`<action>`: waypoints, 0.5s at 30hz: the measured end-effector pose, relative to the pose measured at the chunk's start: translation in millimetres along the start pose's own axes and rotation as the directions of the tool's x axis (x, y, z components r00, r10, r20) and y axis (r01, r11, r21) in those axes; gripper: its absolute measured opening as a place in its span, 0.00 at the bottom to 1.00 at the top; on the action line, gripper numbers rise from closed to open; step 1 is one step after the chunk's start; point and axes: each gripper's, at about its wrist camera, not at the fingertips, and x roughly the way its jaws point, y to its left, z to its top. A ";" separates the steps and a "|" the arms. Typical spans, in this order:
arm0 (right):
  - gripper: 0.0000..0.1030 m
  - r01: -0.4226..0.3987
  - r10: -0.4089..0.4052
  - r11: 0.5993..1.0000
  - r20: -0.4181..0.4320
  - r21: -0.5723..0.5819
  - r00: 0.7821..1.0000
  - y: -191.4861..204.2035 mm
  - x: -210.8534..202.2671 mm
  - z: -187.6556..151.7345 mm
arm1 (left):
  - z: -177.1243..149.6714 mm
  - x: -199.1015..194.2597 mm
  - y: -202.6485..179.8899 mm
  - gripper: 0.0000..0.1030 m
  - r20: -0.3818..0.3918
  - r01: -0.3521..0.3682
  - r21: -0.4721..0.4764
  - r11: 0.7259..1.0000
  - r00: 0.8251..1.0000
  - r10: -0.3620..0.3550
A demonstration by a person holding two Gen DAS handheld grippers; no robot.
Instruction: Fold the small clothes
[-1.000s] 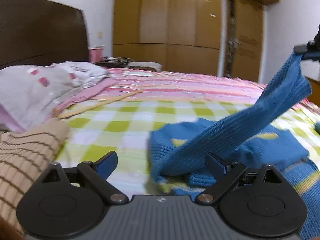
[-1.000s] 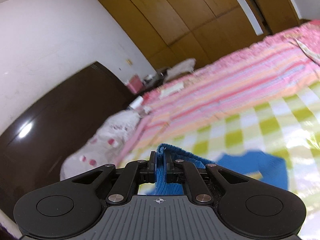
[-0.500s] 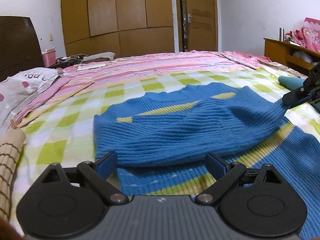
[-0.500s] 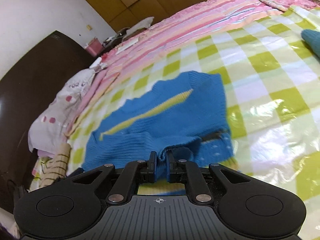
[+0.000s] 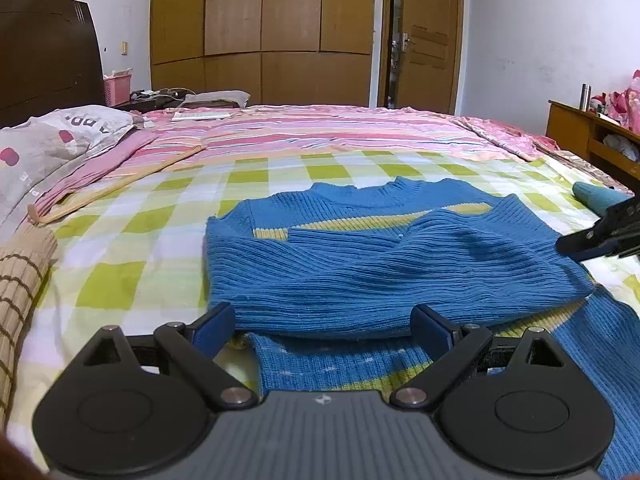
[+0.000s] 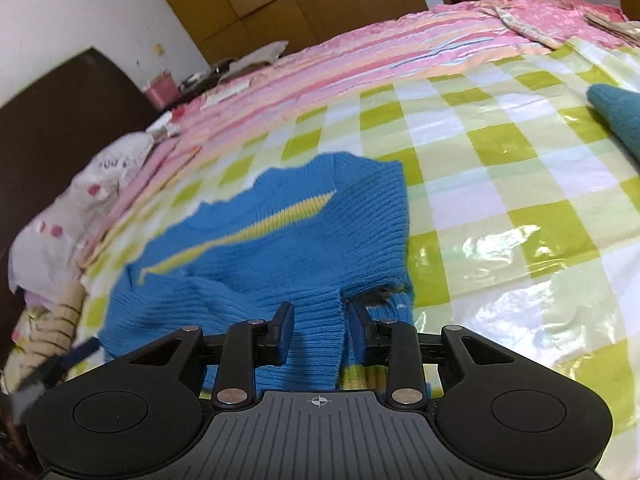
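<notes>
sweater: blue knit sweater w/ a yellow stripe lies flat on the checked bedspread, center of the left wrist view. Neckline points to the far side of the bed, hem sits low in frame near the cam.

sleeve: one sleeve is laid across the chest, long axis running left-right.

left gripper: left gripper has fingers wide apart, holding nothing. Folded sleeve edge sits right btwn the tips, hem just under.

right gripper: right gripper has fingers partly apart w/ the sleeve cuff lying btwn them, not pinched afaict. Looks like a release. In the left view it pokes in at the right edge.

key relation: sweater is dead ahead of both, long axis away from the left cam. Left is nearer the hem; prob the better one for a bottom-up fold.

other stuff: teal garment at right edge, well apart. Grey pillow and brown striped cloth at left. Wardrobe behind.

in the way: nothing on the sweater itself. A 2nd sleeve trails to lower right, may need tucking first.
</notes>
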 end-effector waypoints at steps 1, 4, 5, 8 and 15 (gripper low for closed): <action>0.30 -0.005 0.005 1.000 -0.010 0.007 1.000 -0.1 3.6 -0.9 | -0.1 0.0 -0.1 0.96 -0.001 0.000 0.002 1.000 1.000 0.000; 0.26 -0.042 0.042 0.999 -0.028 -0.001 0.999 4.5 6.1 -4.7 | -0.6 1.0 -0.5 0.96 -0.003 -0.002 0.008 1.000 1.000 0.002; 0.23 -0.046 0.045 0.999 -0.035 -0.015 0.998 7.5 5.6 -5.7 | -0.8 1.3 -1.1 0.96 -0.003 -0.001 0.009 1.000 1.000 0.001; 0.07 -0.065 0.064 0.997 -0.037 -0.029 0.997 14.2 1.6 -5.5 | -0.6 1.7 -1.3 0.96 -0.001 -0.002 0.009 1.000 1.000 0.002; 0.05 -0.089 0.098 0.993 0.113 -0.078 0.989 34.9 -32.5 22.8 | 1.3 -1.3 0.8 0.96 0.021 -0.010 -0.007 1.000 1.000 0.010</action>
